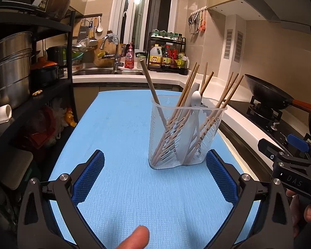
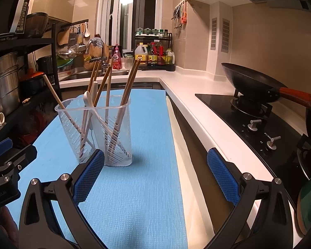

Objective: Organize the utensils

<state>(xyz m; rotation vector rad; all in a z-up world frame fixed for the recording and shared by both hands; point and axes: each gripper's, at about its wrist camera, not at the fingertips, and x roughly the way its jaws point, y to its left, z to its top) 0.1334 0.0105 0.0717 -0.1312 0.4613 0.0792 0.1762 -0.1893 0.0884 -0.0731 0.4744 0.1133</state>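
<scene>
A clear plastic utensil holder (image 1: pixel 184 132) (image 2: pixel 93 132) stands upright on the blue mat (image 1: pixel 122 128) (image 2: pixel 147 145). Several wooden chopsticks (image 1: pixel 224 105) (image 2: pixel 127 91) and a white spoon (image 1: pixel 196 99) (image 2: pixel 87 99) lean inside it. My left gripper (image 1: pixel 155 174) hangs open just short of the holder, which stands ahead and slightly right. My right gripper (image 2: pixel 155 172) is open too, with the holder just beyond its left finger (image 2: pixel 89 174). Nothing sits between either pair of blue pads. The right gripper's body (image 1: pixel 290 166) shows at the right edge of the left wrist view.
A black wok (image 2: pixel 250 83) with a red handle sits on the gas hob (image 2: pixel 259 120) to the right. A black shelf rack with steel pots (image 1: pixel 8 68) stands left. Sink, faucet (image 1: pixel 114 49) and sauce bottles (image 2: pixel 153 56) line the back counter. A fingertip (image 1: pixel 134 236) shows at the bottom.
</scene>
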